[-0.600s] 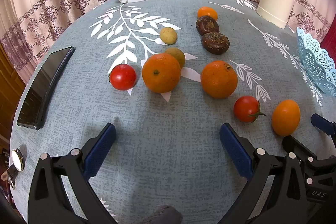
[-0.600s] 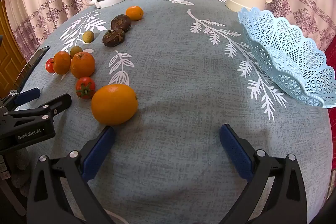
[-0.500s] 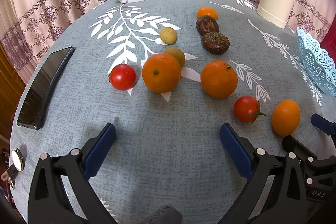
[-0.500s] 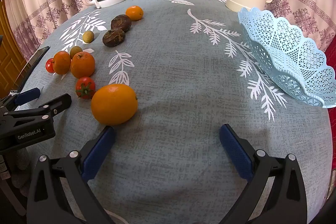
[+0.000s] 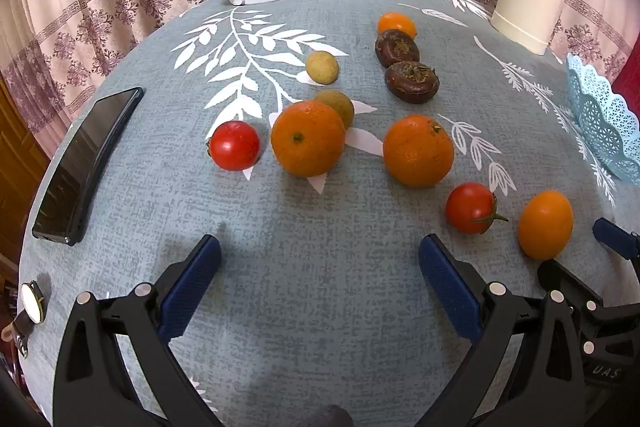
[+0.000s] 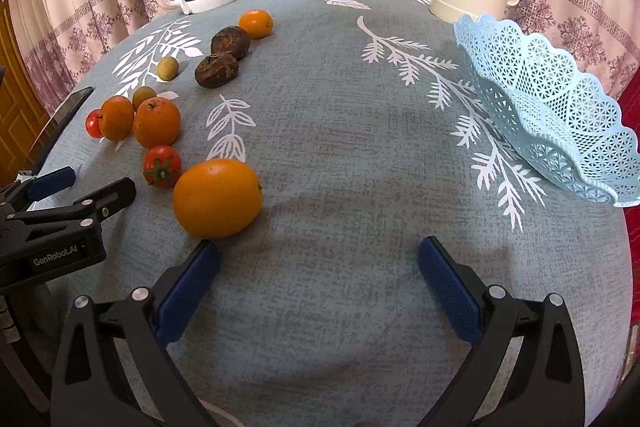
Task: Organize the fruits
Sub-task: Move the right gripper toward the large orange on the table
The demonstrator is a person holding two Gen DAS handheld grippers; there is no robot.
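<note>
Nothing has moved since the earlier frames: both grippers hang unmoved over the table (image 6: 340, 115), tilted down. The empty basket (image 6: 560, 99) waits at its right edge for the fruit scattered across the left. The right gripper (image 6: 318, 279) gapes wide, empty, its left pad just beside the nearest orange (image 6: 218, 198), probably the first pick. The left gripper (image 5: 318, 279) also stands wide, holding nothing, short of the tomato (image 5: 470, 207).
</note>
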